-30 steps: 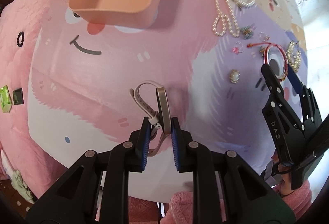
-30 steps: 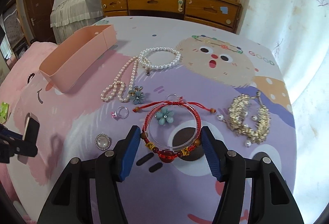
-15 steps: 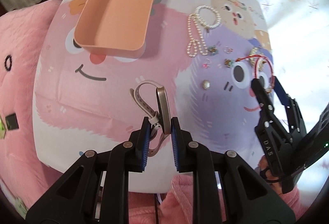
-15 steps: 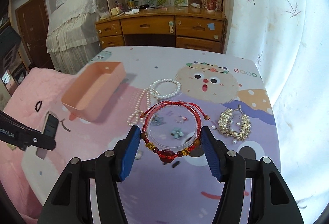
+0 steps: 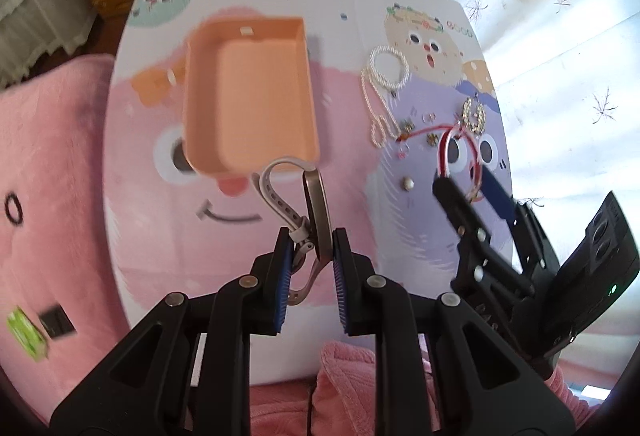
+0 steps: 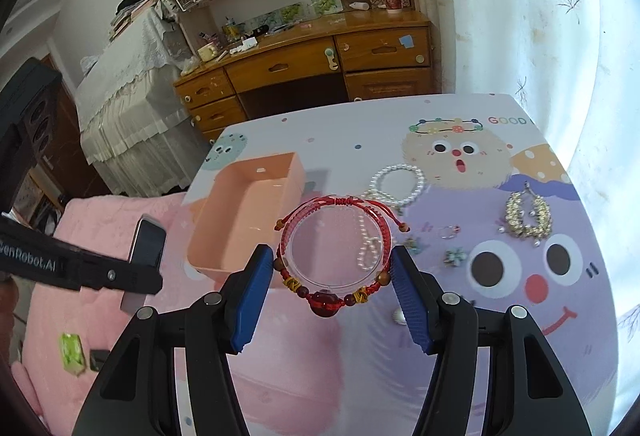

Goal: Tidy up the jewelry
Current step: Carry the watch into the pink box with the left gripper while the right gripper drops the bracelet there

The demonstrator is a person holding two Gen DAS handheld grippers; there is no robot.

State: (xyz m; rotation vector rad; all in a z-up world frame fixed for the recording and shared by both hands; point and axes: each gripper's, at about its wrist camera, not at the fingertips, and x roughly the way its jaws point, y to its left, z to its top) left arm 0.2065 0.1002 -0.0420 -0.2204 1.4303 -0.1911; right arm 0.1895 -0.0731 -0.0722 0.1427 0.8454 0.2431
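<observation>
My left gripper (image 5: 311, 240) is shut on a watch (image 5: 316, 206) with a pale strap, held edge-on high above the table. The same watch (image 6: 147, 247) shows at the left of the right wrist view. My right gripper (image 6: 332, 268) is shut on a red cord bracelet (image 6: 332, 296) wrapped around a clear ring, also lifted off the table. The bracelet (image 5: 460, 156) and right gripper (image 5: 464, 186) appear at the right of the left wrist view. An empty peach tray (image 5: 250, 104) (image 6: 244, 216) sits on the table ahead of both grippers.
On the cartoon-print tabletop (image 6: 480, 316) lie a pearl necklace (image 6: 394, 184), a gold chain bracelet (image 6: 528, 216), rings, flower charms and a round brooch (image 5: 408, 183). A pink blanket (image 5: 52, 196) lies left of the table. A wooden dresser (image 6: 320, 64) stands beyond.
Both grippers have risen well above the table with the watch and the red bracelet; the bracelet left the tabletop. The tray now sits more directly ahead.
</observation>
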